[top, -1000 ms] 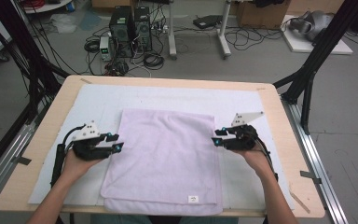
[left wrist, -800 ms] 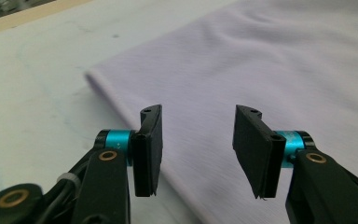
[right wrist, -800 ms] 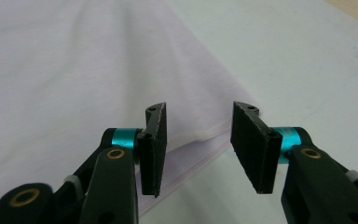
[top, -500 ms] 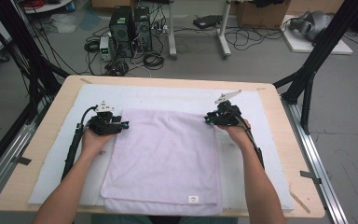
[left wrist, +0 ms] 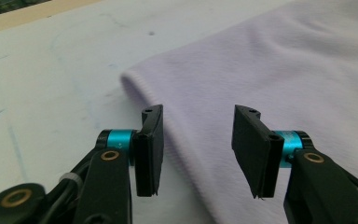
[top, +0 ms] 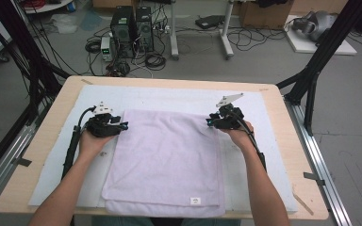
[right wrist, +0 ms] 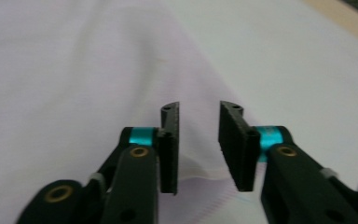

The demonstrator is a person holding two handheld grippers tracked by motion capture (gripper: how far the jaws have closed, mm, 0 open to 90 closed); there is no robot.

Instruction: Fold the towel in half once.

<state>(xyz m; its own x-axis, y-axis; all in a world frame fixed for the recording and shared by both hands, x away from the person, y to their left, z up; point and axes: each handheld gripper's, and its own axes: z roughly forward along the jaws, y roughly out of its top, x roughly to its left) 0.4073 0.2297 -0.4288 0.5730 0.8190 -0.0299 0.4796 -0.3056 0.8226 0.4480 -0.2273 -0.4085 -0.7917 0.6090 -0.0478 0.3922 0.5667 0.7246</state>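
- The lilac towel [top: 167,162] lies flat in the middle of the worktop [top: 37,155] on a pale mat [top: 169,96], apparently folded once, with its label at the 6 o'clock edge; I judge the folding only part done.
- The left hand-held gripper [left wrist: 198,149] sits at the towel's 10 o'clock corner, jaws spread and straddling the edge, the pads not pressing on the cloth.
- The right hand-held gripper [right wrist: 198,144] sits at the 2 o'clock corner; its jaws, narrower than the left's, have just been opening, with the hem between them but not pinched.
- Left to do, in my judgement: pinch both far corners and bring them toward 6 o'clock.
- No container stands on the worktop.
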